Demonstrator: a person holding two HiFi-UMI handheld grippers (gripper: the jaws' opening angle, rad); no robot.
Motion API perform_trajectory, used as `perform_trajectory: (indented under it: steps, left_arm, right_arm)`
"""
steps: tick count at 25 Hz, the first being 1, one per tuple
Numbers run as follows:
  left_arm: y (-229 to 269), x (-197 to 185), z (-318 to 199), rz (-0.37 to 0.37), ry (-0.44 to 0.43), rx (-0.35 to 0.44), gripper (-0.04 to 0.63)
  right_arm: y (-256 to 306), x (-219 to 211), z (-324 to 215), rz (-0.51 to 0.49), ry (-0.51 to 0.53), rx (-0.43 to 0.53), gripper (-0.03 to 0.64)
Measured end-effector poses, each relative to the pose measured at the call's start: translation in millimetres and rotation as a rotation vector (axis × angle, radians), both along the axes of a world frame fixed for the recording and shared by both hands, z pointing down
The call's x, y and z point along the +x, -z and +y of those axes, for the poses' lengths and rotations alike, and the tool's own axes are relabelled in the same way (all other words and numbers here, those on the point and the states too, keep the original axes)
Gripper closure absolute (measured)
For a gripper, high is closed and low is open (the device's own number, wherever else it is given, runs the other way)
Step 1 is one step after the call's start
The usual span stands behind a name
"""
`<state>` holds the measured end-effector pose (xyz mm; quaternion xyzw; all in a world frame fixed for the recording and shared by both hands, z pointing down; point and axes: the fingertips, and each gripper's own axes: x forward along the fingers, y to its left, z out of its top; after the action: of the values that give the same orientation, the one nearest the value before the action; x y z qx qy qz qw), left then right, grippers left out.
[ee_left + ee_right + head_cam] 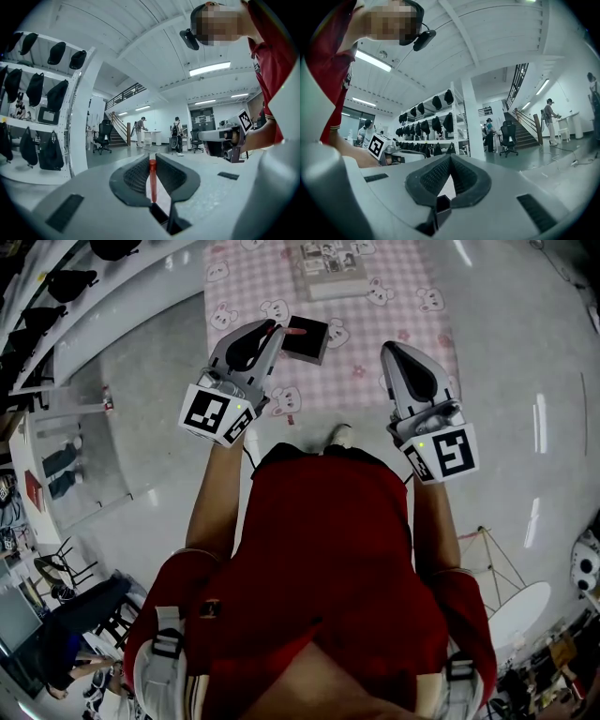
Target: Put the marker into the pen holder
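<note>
My left gripper (275, 327) is shut on a red marker (292, 331), whose tip pokes out past the jaws. In the left gripper view the marker (152, 180) stands upright between the closed black pads, and this gripper (151, 157) points up into the room. A black square pen holder (307, 339) sits on the pink checked cloth (394, 315), just right of the marker tip. My right gripper (386, 348) hovers over the cloth's right part. Its jaws meet at the tips with nothing between them (450, 157).
A flat box of small items (330, 263) lies at the cloth's far edge. Shelves with dark bags (56, 287) line the left side. The cloth lies on a shiny grey floor (525, 352). Other people stand far off by the staircase (139, 131).
</note>
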<state>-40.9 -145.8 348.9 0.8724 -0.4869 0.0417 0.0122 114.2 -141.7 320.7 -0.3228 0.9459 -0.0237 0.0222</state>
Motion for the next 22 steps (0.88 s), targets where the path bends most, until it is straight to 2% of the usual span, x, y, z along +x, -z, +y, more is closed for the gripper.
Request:
perform_trajectory:
  steps: [14,22]
  left_arm:
    - [-48.8,-12.2,-30.1,0.003,0.041,-0.099,0.549]
    - [-68.9,-18.0,-42.8,0.012,0.003,-0.148,0.549]
  right_arm:
    - [-9.7,-4.0,-13.1,0.026,0.033,-0.024,0.618]
    - [-16.4,-14.7,-19.2,0.048,-0.004,-0.053,0.618]
